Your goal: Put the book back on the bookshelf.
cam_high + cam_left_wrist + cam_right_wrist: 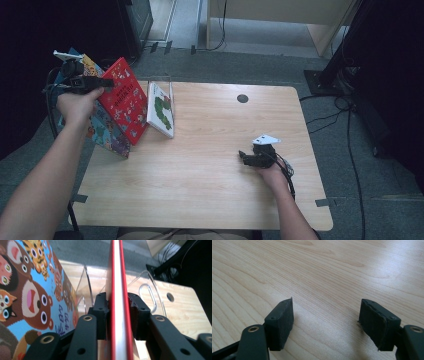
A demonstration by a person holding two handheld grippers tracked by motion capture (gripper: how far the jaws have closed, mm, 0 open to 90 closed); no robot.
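A red picture book (125, 100) leans at the table's left edge on a blue animal-print book (107, 132). My left gripper (109, 82) is at the red book's top edge. In the left gripper view the red book (117, 277) runs edge-on between the jaws, and both pads (103, 312) lie against its covers. The blue book (30, 290) sits just to its left. My right gripper (243, 156) rests low over the table's right half. Its jaws stand open in the right gripper view (325, 312), with bare wood between them.
A white book with a green caterpillar (162, 110) stands in a clear acrylic holder (161, 80) right of the red book; the holder's walls (150, 290) lie beyond the jaws. The wooden table (210, 200) has a round hole (242, 98) near its far edge. Cables lie on the floor at right.
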